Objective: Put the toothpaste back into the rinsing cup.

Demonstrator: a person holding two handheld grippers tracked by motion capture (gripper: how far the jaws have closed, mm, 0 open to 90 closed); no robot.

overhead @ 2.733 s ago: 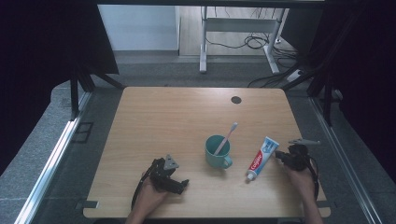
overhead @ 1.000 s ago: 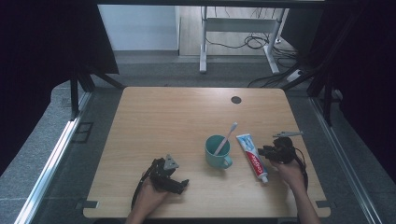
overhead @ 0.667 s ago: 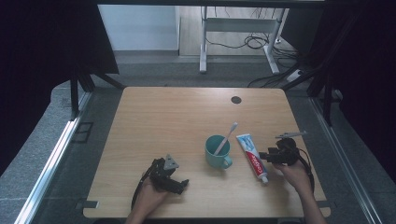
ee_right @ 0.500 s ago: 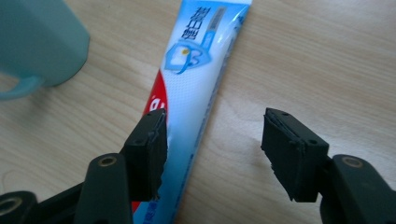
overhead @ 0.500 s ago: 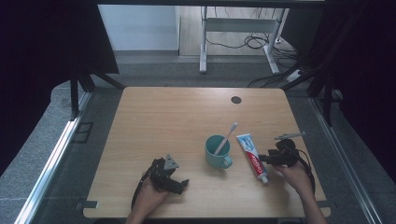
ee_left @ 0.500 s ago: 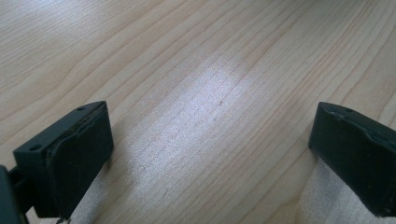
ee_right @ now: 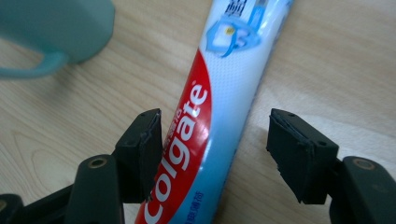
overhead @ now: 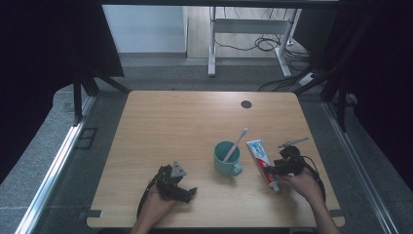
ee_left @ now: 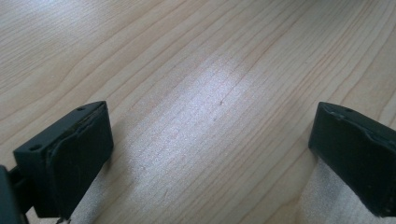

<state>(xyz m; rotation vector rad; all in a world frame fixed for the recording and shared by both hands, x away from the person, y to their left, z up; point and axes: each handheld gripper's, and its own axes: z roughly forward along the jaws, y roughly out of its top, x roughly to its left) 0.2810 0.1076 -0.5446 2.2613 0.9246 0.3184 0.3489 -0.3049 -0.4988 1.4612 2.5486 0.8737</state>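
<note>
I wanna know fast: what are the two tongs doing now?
Left tongs: open, holding nothing.
Right tongs: just been opening, toothpaste tube lies between them.

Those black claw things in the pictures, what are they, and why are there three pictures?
They are grippers, pinching tools a person holds, one in each hand. One camera looks down from above on the wooden table. The other two cameras ride on the grippers. On the table stand a green mug with a toothbrush in it, and beside it lies a toothpaste tube. The left gripper is open over bare wood. The right gripper has just been opening; the tube lies between its jaws, with a gap on one side.
</note>
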